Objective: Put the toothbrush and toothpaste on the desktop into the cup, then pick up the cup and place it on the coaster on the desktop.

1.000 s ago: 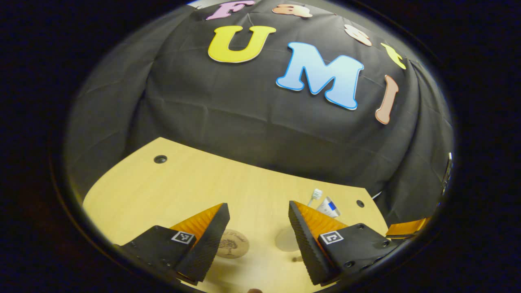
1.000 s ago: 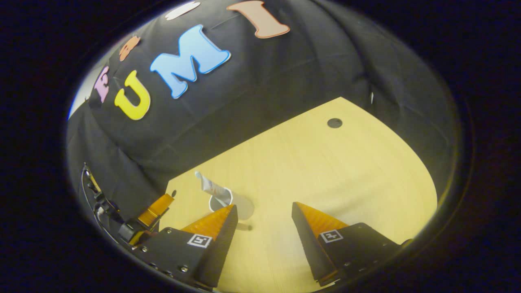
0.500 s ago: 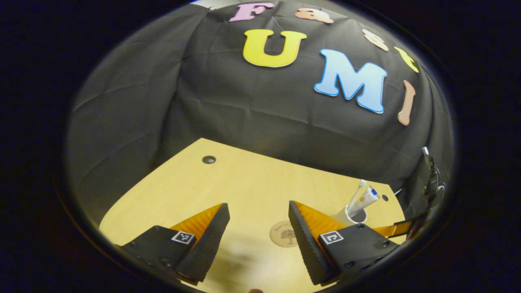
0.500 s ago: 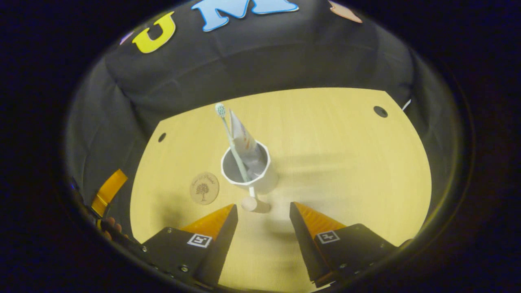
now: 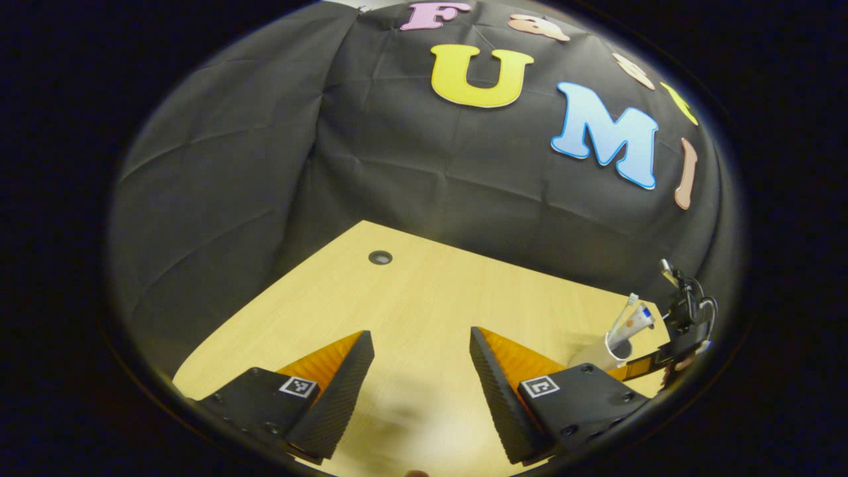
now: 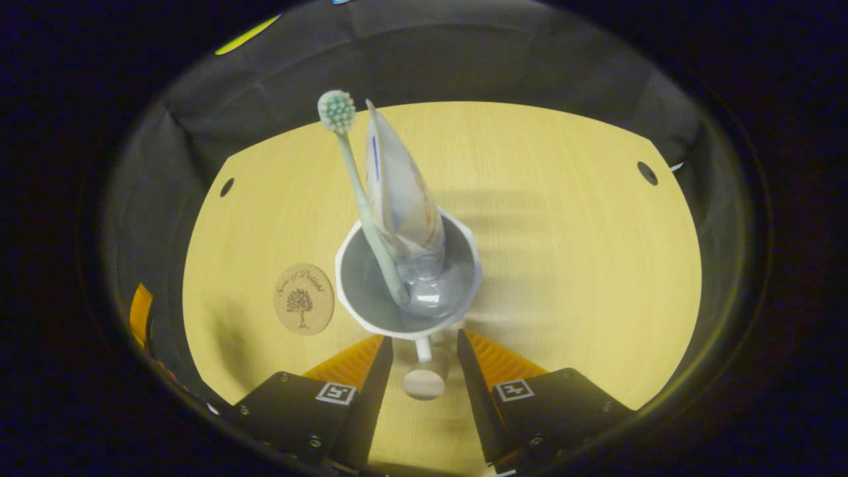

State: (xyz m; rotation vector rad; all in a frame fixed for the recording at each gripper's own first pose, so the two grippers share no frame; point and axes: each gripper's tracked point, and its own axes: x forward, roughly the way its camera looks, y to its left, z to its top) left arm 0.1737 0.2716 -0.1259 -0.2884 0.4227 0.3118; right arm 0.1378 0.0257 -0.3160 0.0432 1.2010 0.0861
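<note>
Right gripper [image 6: 424, 354] jaws flanking cup [image 6: 407, 295] handle, left gripper [image 5: 422, 361] wide apart

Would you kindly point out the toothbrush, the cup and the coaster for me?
toothbrush [image 6: 337, 110], right gripper view, on its bristled head.
cup [image 6: 344, 291], right gripper view, on the inside wall at the left.
coaster [image 6: 303, 299], right gripper view, on the middle of its top face.

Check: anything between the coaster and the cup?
Nothing. In the right gripper view, bare desktop separates the coaster from the cup.
</note>
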